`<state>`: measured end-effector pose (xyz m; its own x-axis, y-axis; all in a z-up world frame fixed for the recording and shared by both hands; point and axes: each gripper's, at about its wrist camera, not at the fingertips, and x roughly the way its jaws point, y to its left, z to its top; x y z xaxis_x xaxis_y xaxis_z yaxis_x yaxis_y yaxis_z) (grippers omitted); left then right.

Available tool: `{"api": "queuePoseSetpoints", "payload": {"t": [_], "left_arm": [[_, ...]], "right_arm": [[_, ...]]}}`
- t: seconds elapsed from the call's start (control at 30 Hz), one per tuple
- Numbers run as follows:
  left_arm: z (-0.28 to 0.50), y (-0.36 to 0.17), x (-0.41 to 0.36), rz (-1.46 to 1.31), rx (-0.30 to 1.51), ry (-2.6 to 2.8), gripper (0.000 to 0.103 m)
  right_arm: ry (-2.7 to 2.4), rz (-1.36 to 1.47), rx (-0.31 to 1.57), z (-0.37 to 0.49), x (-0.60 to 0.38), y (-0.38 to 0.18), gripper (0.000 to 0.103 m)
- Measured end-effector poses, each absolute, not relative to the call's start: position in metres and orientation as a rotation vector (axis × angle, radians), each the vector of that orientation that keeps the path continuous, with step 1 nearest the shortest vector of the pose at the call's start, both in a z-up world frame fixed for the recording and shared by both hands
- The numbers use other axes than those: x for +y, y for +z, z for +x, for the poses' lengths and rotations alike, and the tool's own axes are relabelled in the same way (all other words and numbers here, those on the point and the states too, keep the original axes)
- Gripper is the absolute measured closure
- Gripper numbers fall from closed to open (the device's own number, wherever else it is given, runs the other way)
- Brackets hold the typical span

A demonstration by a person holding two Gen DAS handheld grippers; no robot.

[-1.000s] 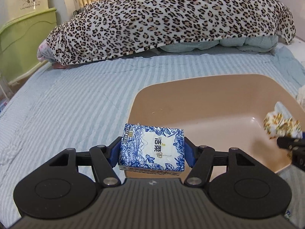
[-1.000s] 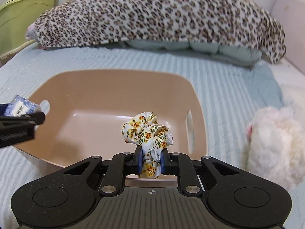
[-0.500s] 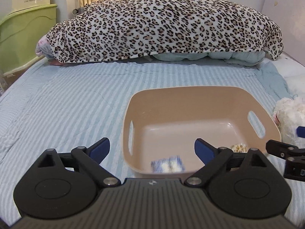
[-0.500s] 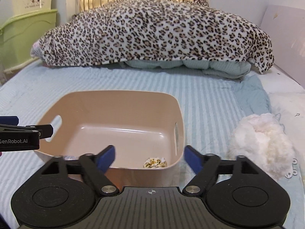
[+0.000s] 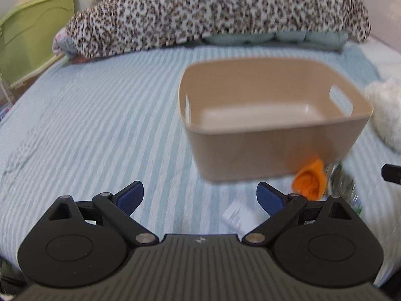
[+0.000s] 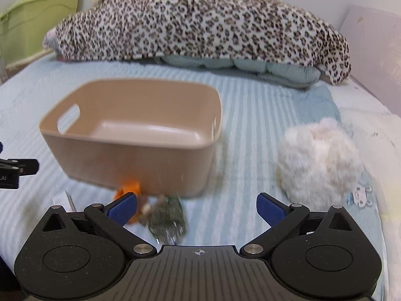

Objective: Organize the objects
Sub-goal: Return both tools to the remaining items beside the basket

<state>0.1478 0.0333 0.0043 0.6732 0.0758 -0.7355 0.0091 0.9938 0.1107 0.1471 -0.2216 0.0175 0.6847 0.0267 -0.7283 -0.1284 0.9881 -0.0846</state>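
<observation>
Left wrist view: the left tongs (image 5: 200, 195) gape wide and empty above the striped bed (image 5: 100, 125); the tan bin (image 5: 270, 135) sits ahead, an orange object (image 5: 310, 180) just before it.

Right wrist view: the right tongs (image 6: 196, 209) also gape empty, with a fluffy white toy (image 6: 318, 160) beside the bin (image 6: 135, 155).

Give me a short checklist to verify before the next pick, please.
1. Left gripper open and holding nothing: ok.
2. Right gripper open and holding nothing: ok.
3. Items left outside the bin: orange item, green packet, white packet, fluffy toy: not ok.
4. Bin upright with room inside: ok.
5. What the bin holds: cannot tell, the near wall hides it.
</observation>
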Motion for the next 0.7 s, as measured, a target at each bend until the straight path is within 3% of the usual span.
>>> {"api": "queuePoseSetpoints", "payload": {"t": [0.7], "left_arm": [[0.155, -0.071, 0.038, 0.123, 1.009, -0.108, 0.006]], "right_arm": [[0.12, -0.211, 1.016, 0.162, -0.219, -0.069, 0.0]]}}
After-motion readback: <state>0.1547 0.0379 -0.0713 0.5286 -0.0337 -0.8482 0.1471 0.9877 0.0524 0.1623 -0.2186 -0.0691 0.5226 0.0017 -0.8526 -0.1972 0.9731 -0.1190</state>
